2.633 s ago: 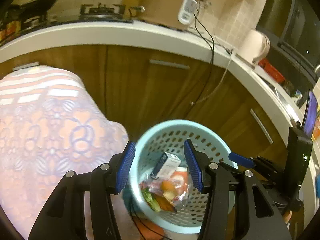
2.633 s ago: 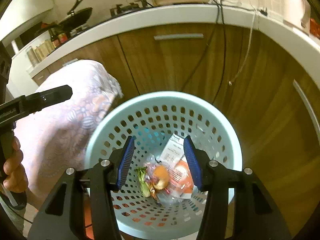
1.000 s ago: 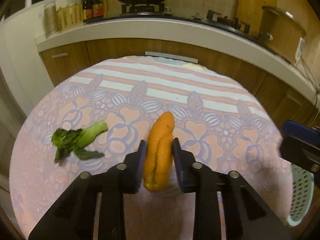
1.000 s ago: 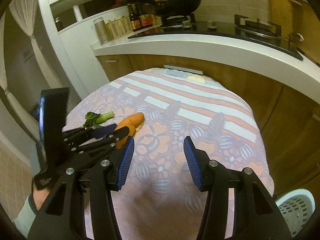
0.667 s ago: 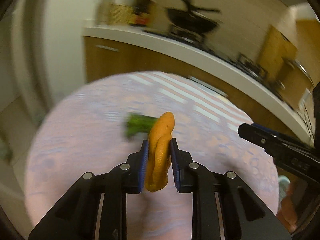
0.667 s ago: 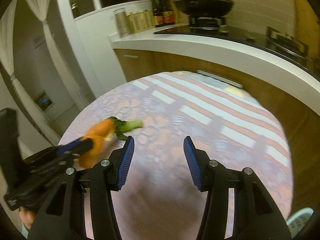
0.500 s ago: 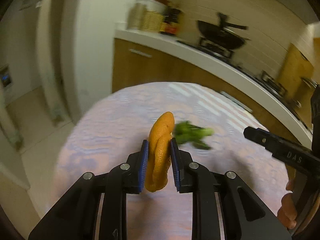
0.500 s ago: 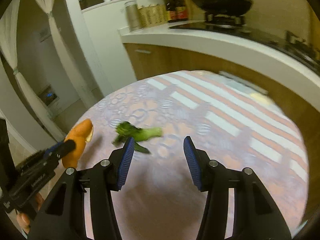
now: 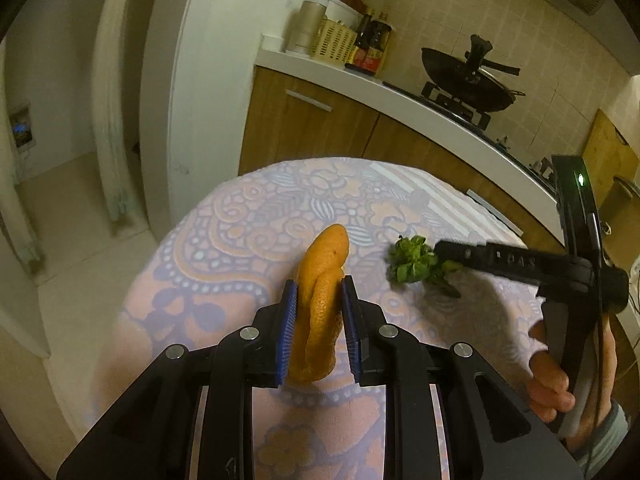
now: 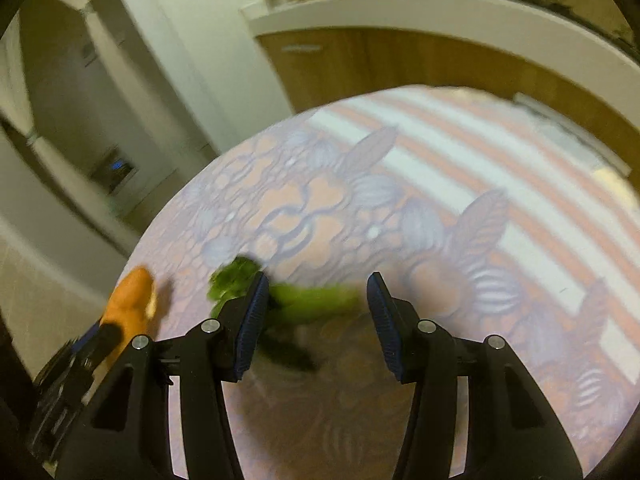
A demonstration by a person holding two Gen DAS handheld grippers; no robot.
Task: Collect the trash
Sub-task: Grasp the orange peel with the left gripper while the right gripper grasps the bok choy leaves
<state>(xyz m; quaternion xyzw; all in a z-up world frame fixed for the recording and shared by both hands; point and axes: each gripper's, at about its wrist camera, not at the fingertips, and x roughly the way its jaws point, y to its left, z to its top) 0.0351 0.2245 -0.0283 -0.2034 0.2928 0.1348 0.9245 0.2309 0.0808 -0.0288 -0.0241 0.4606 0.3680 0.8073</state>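
Our left gripper now holds the peel clenched at frame centre, lifted off the cloth. Our right gripper, jaws apart, has come down around the greens mid-frame; they go next.

Two claws: left claw, right claw. One orange peel. One leafy green scrap. One table, patterned cloth. One wok. Two dark bottles. One woven basket.
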